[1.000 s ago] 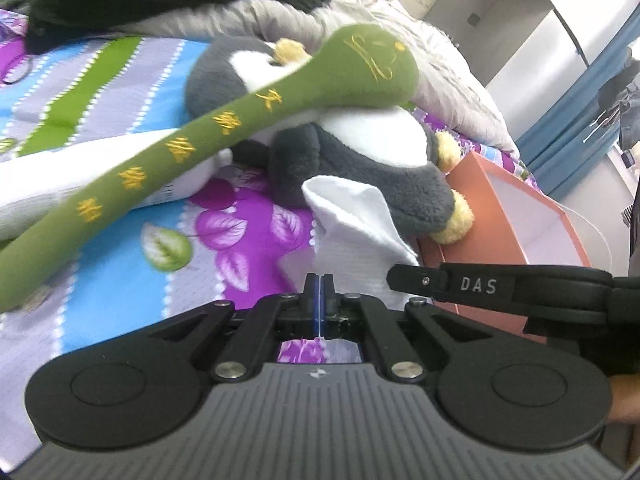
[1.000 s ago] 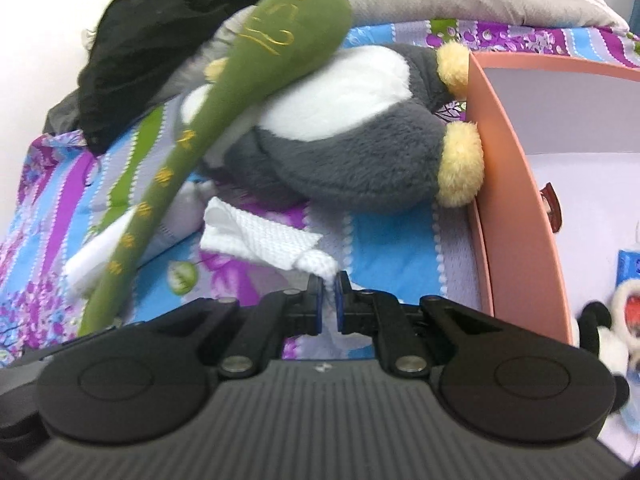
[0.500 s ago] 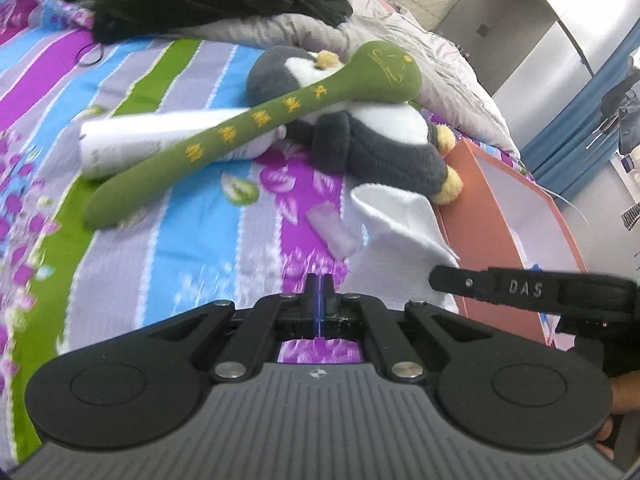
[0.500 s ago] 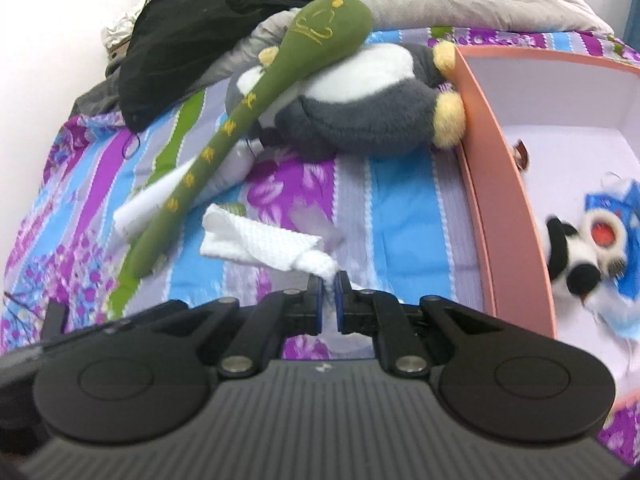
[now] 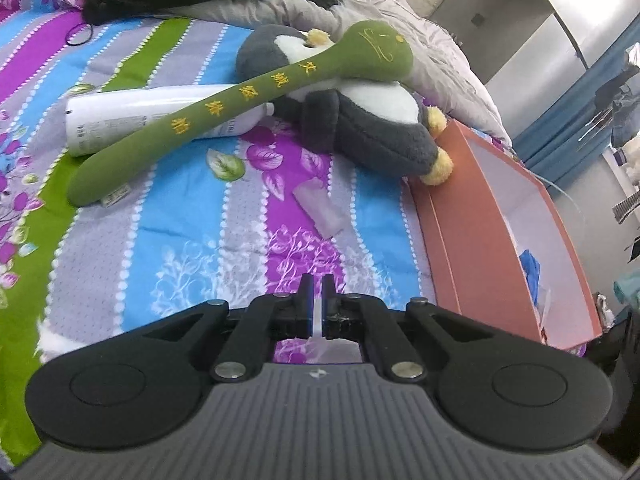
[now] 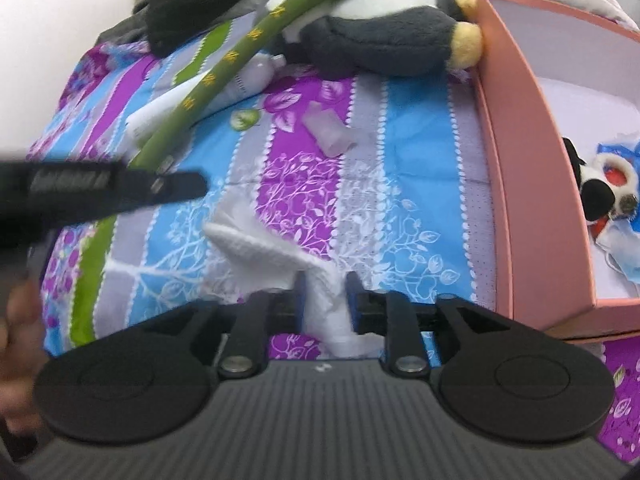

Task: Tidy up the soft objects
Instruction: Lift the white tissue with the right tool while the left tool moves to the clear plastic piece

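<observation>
**Cloth going slack in my right tongs**

Tongs first: my right gripper (image 6: 324,300) is opening now, with the white cloth (image 6: 264,248) between the spreading jaws and draping down onto the striped bedsheet (image 6: 420,184). Half a second back those jaws were pinched tight on the cloth's corner; now the grip is letting go. My left gripper (image 5: 317,304) is together, nothing in it, and the cloth it was sharing has gone from its view.

My read: the cloth is being set down on the bed, just left of the pink box (image 6: 516,168), not inside it, so it may need another pick or a fold.

Outward now. The box's near wall stands right beside my right tongs, an edge to clear if I swing that way. Further off, the clear small tube (image 5: 320,210) lies alone on open sheet. Far side is crowded: green plush stick (image 5: 248,100) lying across the penguin plush (image 5: 380,128) and the white bottle (image 5: 132,116). Open room sits in the near middle.
</observation>
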### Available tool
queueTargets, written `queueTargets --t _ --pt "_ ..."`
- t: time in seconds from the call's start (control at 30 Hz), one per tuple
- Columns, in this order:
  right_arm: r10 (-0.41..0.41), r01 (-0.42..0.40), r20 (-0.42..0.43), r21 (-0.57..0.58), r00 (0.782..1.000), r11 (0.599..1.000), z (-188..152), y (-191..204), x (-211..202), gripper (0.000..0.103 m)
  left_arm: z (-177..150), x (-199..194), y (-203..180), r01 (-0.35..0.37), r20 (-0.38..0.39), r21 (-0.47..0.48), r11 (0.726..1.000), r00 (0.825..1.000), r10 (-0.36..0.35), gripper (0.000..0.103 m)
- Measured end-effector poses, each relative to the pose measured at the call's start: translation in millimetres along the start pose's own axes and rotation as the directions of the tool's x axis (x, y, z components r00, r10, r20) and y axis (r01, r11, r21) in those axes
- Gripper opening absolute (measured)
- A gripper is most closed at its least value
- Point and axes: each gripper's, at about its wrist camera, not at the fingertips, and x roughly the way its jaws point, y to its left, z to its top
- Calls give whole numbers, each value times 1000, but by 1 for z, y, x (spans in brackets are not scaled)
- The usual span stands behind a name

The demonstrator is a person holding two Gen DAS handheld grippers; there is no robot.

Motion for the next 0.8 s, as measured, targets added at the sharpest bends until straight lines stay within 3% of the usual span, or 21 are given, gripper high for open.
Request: queueTargets --t 0.07,0.2,0.47,0.57,0.8 --pt "13 -13 8 -6 1000 1000 0 -1 -1 46 7 6 0 11 -7 -9 1000 1000 -11 8" --pt "45 -45 21 -23 999 999 1 0 1 63 23 22 0 26 -10 -26 999 1000 -26 30" --pt "77 -70 75 -84 994 994 10 2 21 63 52 69 -6 41 -35 -35 999 998 -42 36" --pt "115 -107 66 -118 991 987 12 3 36 63 57 90 -10 35 -59 -24 999 998 -37 39" --pt "98 -99 -11 -154 995 983 12 -5 71 63 62 135 -16 23 -130 7 1000 991 -22 40"
